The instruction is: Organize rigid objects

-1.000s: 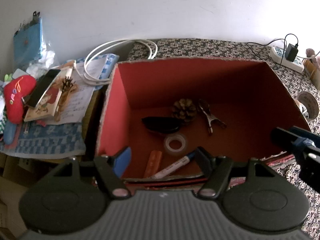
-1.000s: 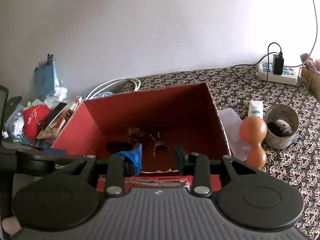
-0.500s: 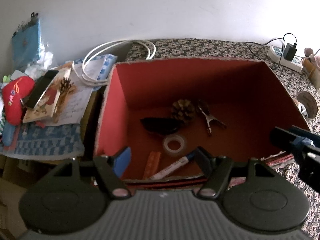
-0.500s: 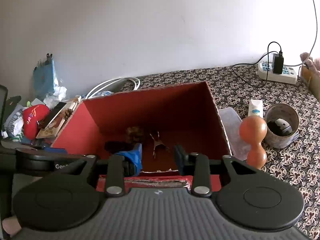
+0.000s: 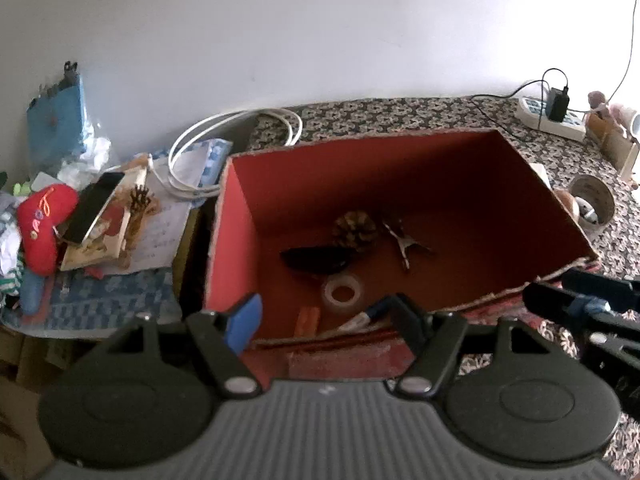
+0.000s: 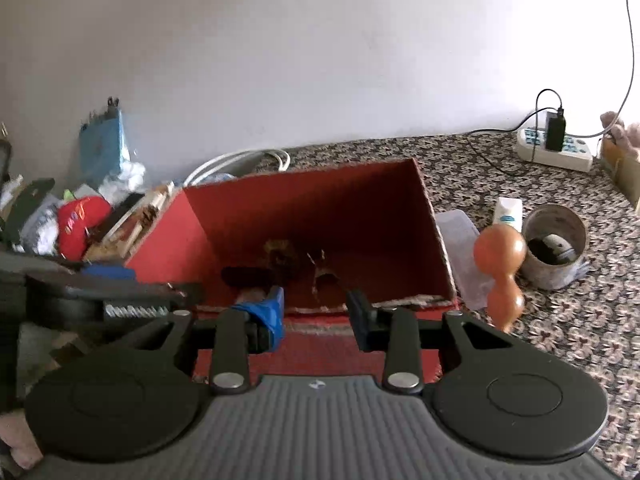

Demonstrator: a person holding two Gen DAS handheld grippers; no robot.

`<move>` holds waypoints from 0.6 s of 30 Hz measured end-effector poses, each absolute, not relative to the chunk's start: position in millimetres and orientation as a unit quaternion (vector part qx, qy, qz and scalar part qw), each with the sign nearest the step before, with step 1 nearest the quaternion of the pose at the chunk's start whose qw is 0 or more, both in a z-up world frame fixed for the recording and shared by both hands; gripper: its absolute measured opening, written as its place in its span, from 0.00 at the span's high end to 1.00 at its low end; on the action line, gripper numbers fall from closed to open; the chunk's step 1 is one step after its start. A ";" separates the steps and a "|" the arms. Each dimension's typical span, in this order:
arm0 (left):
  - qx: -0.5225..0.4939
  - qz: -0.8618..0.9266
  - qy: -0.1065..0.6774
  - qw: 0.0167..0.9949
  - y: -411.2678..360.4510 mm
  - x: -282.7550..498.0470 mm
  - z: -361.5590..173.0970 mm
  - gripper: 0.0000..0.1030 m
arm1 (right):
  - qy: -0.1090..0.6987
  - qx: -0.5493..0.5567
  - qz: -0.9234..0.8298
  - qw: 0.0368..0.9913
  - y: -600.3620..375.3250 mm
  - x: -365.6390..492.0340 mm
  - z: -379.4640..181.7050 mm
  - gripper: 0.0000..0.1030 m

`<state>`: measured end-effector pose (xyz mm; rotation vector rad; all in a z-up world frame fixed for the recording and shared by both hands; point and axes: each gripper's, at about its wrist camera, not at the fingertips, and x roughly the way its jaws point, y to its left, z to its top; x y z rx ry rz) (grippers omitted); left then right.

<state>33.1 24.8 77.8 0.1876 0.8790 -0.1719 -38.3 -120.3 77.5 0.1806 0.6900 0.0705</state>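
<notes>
A red open box point(image 5: 440, 184) point(image 6: 360, 196) stands on the patterned table. In it lie a pine cone point(image 5: 355, 227), a black oval case point(image 5: 314, 259), a metal clip point(image 5: 404, 242), a tape roll point(image 5: 343, 292), an orange stick point(image 5: 307, 320) and a marker point(image 5: 362, 318). My left gripper point(image 5: 320, 316) is open and empty, above the box's near edge. My right gripper point(image 6: 316, 312) is open and empty, in front of the box's near wall. An orange dumbbell-shaped object point(image 6: 500, 276) stands right of the box.
A grey cup point(image 6: 554, 246) holding small items and a white tube point(image 6: 508, 212) sit to the right. A power strip point(image 6: 554, 150) with a charger is at the far right. To the left lies a heap with a red plush point(image 5: 44, 224), a phone point(image 5: 94, 206) and a white cable point(image 5: 224, 148).
Both grippers have drawn back and a little up from the box. More of the near wall and the table shows. Nothing in the box moved.
</notes>
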 end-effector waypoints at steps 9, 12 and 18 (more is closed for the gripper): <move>0.085 -0.093 0.437 0.890 28.4 19.8 77.1 0.28 | 0.353 0.081 0.027 0.932 -114.8 -50.5 77.6 0.82; 0.081 -0.098 0.439 0.889 32.3 22.0 80.3 0.28 | 0.347 0.087 0.031 0.933 -117.3 -47.8 86.5 0.82; 0.089 -0.070 0.398 0.911 33.9 50.6 97.1 0.27 | 0.311 0.122 0.049 0.941 -132.6 -6.4 111.8 0.82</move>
